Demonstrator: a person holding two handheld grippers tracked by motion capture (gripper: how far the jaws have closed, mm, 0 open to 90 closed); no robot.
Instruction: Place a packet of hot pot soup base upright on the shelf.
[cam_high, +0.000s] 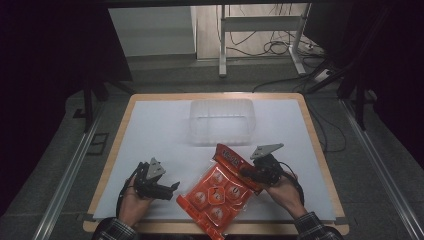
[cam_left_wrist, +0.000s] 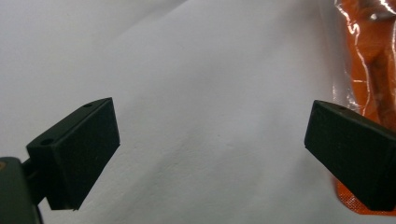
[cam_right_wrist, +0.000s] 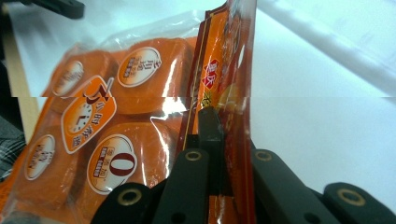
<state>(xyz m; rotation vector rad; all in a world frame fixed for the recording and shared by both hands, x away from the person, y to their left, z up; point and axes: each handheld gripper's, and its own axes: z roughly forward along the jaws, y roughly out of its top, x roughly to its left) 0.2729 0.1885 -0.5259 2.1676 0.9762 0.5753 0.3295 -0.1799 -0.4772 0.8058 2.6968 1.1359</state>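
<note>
The pack (cam_left_wrist: 369, 56) is cut off by the right edge in the left gripper view, and its print is blurred there. In the right gripper view the bottom edge cuts the pack (cam_right_wrist: 116, 140), and the jaws hide part of its top flap. The small print is not readable in the high view.

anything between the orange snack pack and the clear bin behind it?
Nothing visible. The right gripper is shut on the orange snack pack at its top edge; only bare white table cover lies between the pack and the clear bin.
</note>
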